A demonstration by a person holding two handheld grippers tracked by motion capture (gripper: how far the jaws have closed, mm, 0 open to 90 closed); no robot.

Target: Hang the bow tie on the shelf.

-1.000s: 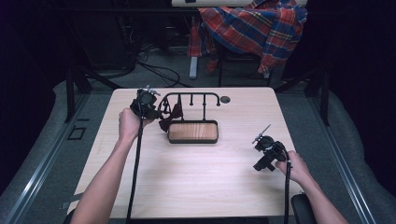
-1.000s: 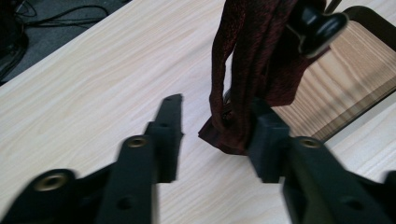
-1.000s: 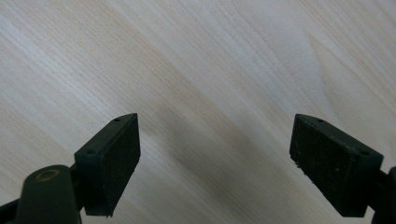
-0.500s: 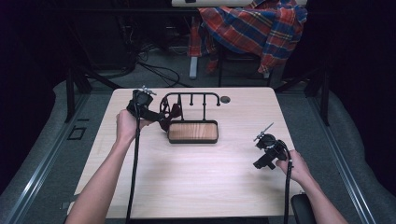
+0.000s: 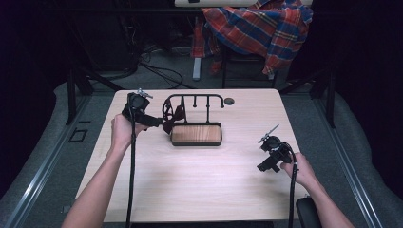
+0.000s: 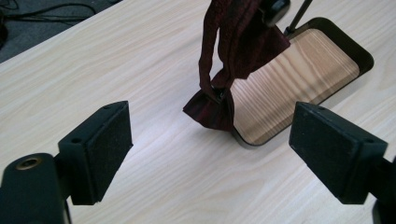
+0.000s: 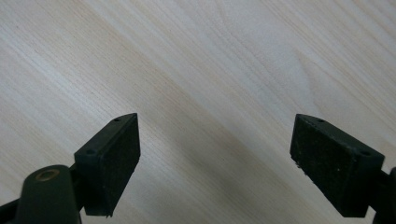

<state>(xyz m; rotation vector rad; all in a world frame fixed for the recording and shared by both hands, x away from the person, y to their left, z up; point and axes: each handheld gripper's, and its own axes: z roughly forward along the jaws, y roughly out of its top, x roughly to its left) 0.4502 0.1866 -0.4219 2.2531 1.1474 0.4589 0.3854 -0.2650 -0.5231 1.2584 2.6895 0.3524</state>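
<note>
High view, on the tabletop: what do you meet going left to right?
left gripper → dark red cloth hanging on the black rack → wooden tray base → small dark hole in the table → right gripper

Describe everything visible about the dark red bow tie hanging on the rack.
The dark red bow tie looks like soft woven fabric. Its strap loops over the black rack, and the bow dangles at the bottom with a small black clasp, reaching the wooden tray's rim at its near corner. Nothing grips it: it hangs beyond the left gripper.
</note>
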